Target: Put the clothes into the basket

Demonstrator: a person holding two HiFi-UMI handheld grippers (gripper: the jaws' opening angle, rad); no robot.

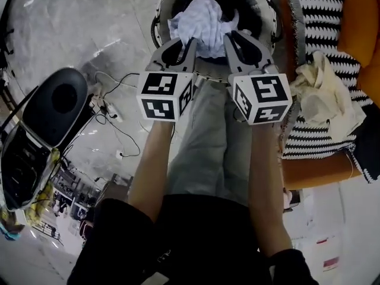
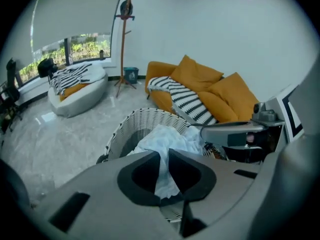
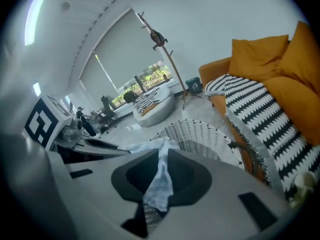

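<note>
Two grippers — left gripper [image 1: 192, 41], right gripper [image 1: 228, 38] — are each clamped on one white garment [image 1: 202, 18] over one basket [image 1: 161, 8].

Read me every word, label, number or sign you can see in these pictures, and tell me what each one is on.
No text can be read.
On the left gripper, the cube: square markers only, no letters.
On the right gripper, the cube: the same.
Head view, lower right, red-marked labels: too small to read.
</note>
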